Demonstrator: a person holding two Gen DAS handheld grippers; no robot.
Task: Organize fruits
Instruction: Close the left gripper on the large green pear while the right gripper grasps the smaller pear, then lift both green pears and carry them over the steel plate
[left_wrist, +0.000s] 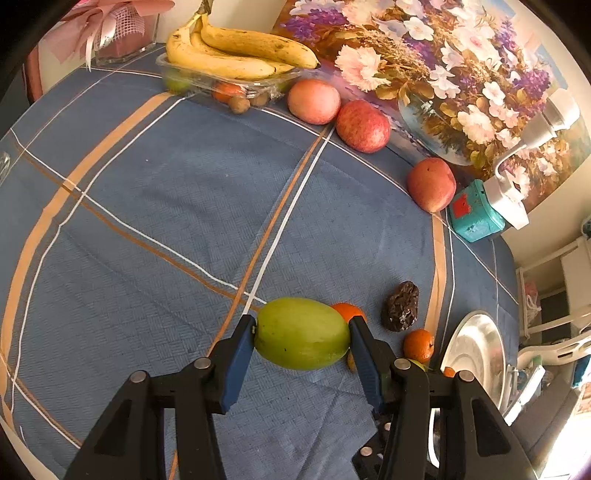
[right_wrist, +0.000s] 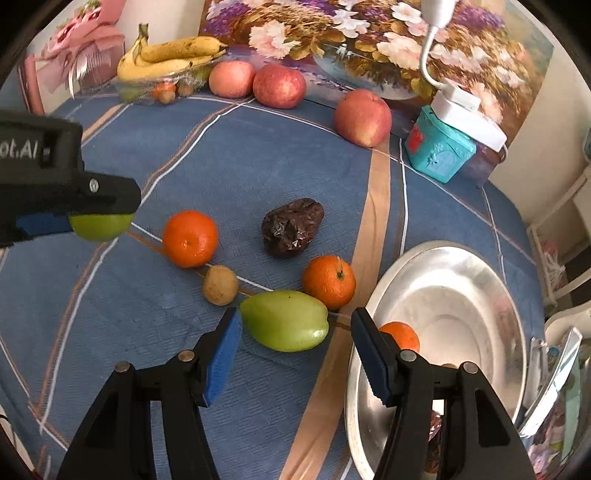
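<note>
My left gripper (left_wrist: 302, 328) is shut on a green fruit (left_wrist: 302, 333) and holds it above the blue cloth; it also shows in the right wrist view (right_wrist: 100, 226). My right gripper (right_wrist: 295, 326) is open around a second green fruit (right_wrist: 285, 320) lying on the cloth, the jaws apart from it. Two tangerines (right_wrist: 190, 238) (right_wrist: 329, 281), a small brown fruit (right_wrist: 220, 285) and a dark wrinkled date (right_wrist: 291, 227) lie close by. A silver bowl (right_wrist: 480, 280) at the right holds one tangerine (right_wrist: 400, 336).
Three red apples (right_wrist: 279, 85) stand along the far edge before a flower painting (right_wrist: 369, 40). Bananas (right_wrist: 170, 57) rest on a clear tray of fruit. A teal box (right_wrist: 439, 149) with a white lamp stands at the far right.
</note>
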